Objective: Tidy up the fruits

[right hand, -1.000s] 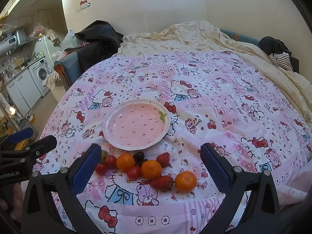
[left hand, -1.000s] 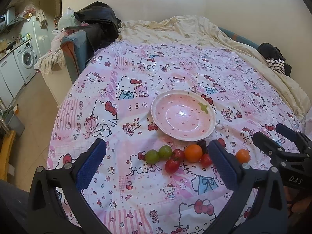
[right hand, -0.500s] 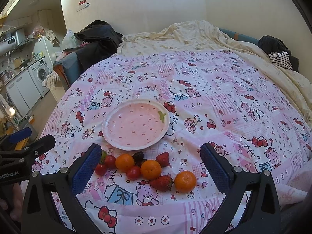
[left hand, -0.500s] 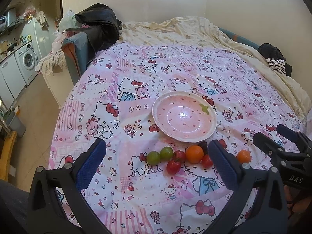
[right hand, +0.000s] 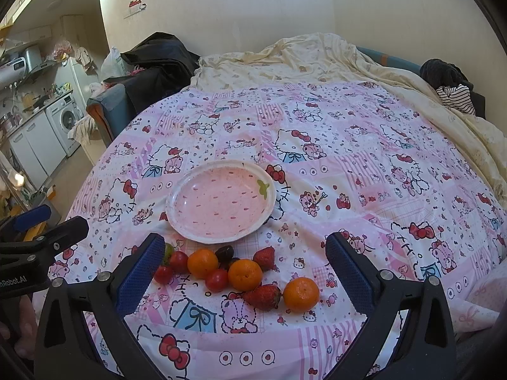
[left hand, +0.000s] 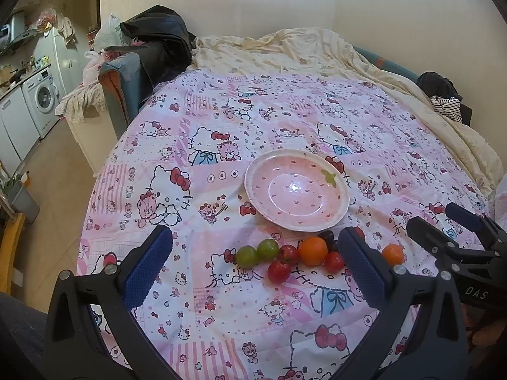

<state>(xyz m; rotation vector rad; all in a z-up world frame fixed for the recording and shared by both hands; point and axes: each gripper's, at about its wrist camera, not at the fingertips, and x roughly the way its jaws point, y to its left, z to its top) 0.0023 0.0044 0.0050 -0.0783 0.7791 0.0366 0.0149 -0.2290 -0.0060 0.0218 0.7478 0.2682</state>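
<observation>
My left gripper (left hand: 253,266) and right gripper (right hand: 242,269) both gape, holding nothing. Fruit lies near the bed's front edge, before the empty plate (right hand: 177,199). The strawberries (right hand: 263,296) look soft; I'd pinch their middles lightly.

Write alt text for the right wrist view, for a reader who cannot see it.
An empty pink strawberry-print plate sits on a pink cartoon-cat bedspread, with loose fruit just in front of it: three oranges, two strawberries, cherry tomatoes and a dark grape. The open right gripper frames the fruit, holding nothing; the left gripper shows at the left edge.
</observation>
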